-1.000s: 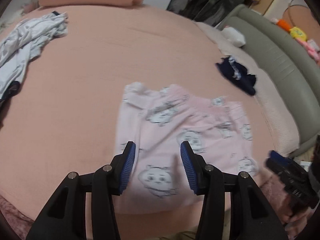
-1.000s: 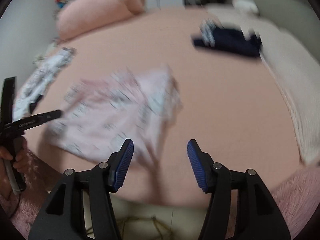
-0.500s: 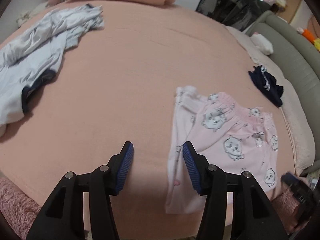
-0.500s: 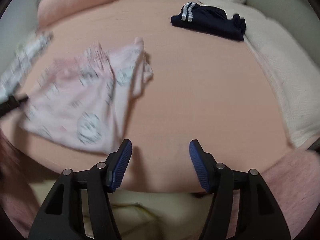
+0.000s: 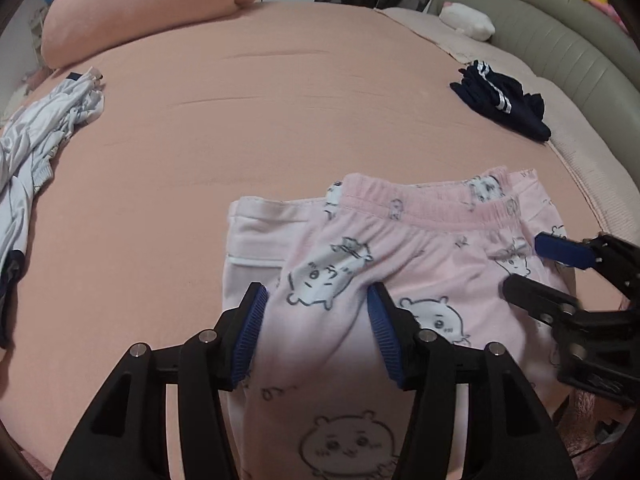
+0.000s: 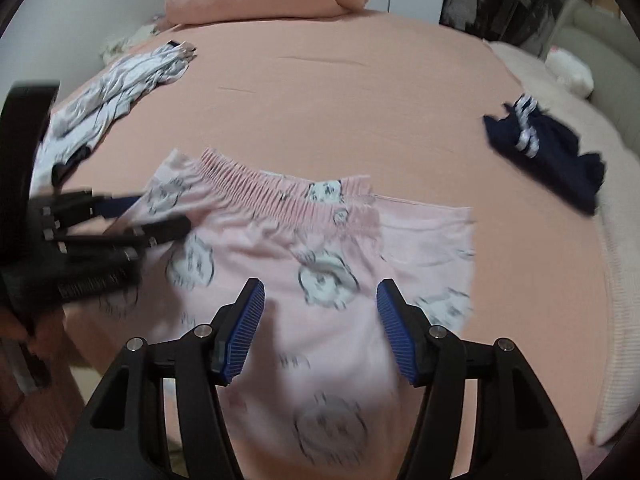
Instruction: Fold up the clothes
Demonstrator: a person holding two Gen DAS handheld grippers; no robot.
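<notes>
Pale pink cartoon-print pyjama trousers [image 5: 404,280] lie roughly flat near the front edge of the salmon-pink bed sheet [image 5: 260,120], elastic waistband on the far side. Left gripper [image 5: 316,320] hangs over the trousers, jaws about half open and just widened, cloth under the gap but not pinched. Right gripper [image 6: 320,312] same: half open over the trousers, gripping nothing; crumpled white garment [image 5: 36,148] far left, folded navy garment with white stripes [image 5: 504,104] far right.
</notes>
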